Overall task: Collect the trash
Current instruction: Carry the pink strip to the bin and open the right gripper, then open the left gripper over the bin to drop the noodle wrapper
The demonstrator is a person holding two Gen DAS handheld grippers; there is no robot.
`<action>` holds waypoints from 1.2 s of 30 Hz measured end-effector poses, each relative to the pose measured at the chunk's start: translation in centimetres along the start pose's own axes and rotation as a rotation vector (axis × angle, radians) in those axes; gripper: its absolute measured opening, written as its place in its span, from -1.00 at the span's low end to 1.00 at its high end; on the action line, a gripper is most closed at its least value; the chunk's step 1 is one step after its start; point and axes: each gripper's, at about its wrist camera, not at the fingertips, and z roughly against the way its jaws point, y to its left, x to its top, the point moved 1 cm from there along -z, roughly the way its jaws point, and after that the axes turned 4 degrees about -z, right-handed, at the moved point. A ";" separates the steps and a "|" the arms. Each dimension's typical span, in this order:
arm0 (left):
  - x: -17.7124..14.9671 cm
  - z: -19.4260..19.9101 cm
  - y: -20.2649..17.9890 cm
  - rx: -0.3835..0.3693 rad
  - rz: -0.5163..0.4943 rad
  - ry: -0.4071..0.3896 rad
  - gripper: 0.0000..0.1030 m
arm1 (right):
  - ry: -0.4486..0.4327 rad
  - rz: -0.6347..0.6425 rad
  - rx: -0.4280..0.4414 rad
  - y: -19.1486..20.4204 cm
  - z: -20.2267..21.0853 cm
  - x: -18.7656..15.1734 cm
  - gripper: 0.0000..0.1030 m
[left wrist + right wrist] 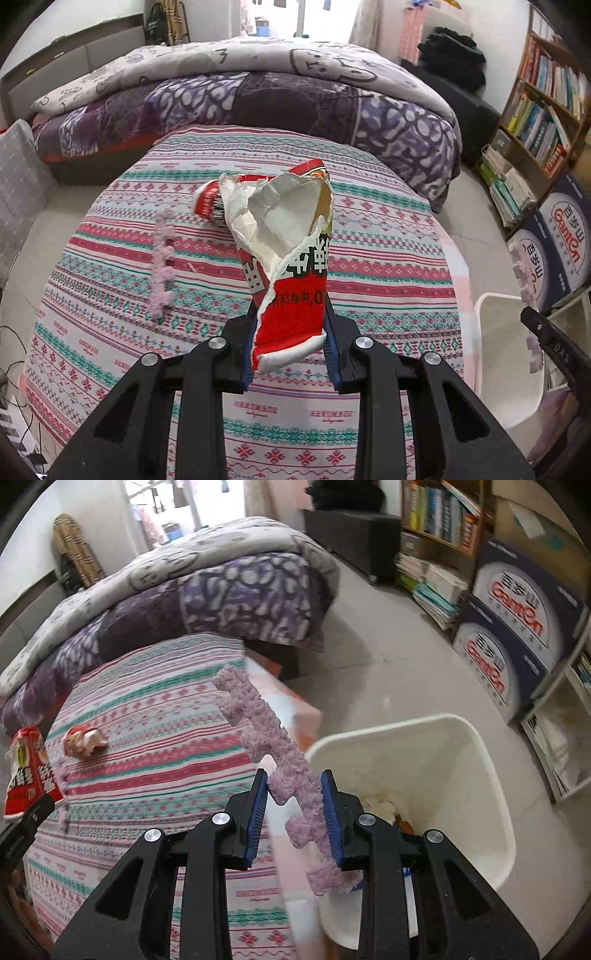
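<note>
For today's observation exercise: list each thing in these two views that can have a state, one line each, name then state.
left claw: shut on the torn red wrapper
torn red wrapper: crumpled, held above the table
right claw: shut on the pink foam strip
pink foam strip: held beside the bin
white bin: open, some trash inside
crumpled red scrap: lying on the tablecloth

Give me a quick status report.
Left gripper shut on torn red wrapper. Right gripper shut on pink strip, beside white bin. Nothing blocking.

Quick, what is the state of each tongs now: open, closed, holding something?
Left tongs: closed on the torn red wrapper.
Right tongs: closed on the pink foam strip, near the white bin.
</note>
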 end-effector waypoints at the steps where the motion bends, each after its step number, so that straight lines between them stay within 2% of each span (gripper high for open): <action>1: 0.0 0.0 -0.4 -0.002 -0.006 0.000 -0.42 | 0.005 -0.013 -0.007 -0.5 -0.1 0.1 -0.45; 7: -0.3 -0.3 -3.1 -0.025 -0.063 -0.001 -0.42 | 0.028 -0.084 -0.074 -3.8 -0.5 0.6 -0.43; 10: -0.5 -0.5 -4.6 -0.047 -0.091 0.002 -0.42 | 0.026 -0.131 -0.118 -5.6 -0.4 1.0 -0.35; 12: -0.7 -0.4 -5.7 -0.065 -0.108 0.000 -0.42 | 0.020 -0.169 -0.140 -6.8 -0.3 1.2 -0.06; 13: -0.7 -0.4 -6.4 -0.079 -0.119 -0.003 -0.42 | 0.012 -0.197 -0.150 -7.5 -0.2 1.3 0.16; 14: -0.8 -0.4 -6.9 -0.088 -0.126 -0.004 -0.42 | 0.008 -0.218 -0.155 -8.1 -0.1 1.4 0.26; 19: -1.7 -0.4 -10.4 -0.167 -0.167 0.013 -0.42 | -0.015 -0.272 -0.179 -10.1 0.4 1.6 0.40; 23: -2.5 -0.6 -13.2 -0.204 -0.214 0.030 -0.42 | -0.039 -0.280 -0.197 -11.0 1.0 1.7 0.49; 30: -3.5 -0.5 -17.7 -0.307 -0.287 0.050 -0.41 | -0.060 -0.313 -0.199 -12.5 1.9 1.9 0.54; 36: -4.3 -1.3 -20.3 -0.504 -0.272 0.142 -0.36 | -0.089 -0.368 -0.197 -14.1 2.7 2.1 0.55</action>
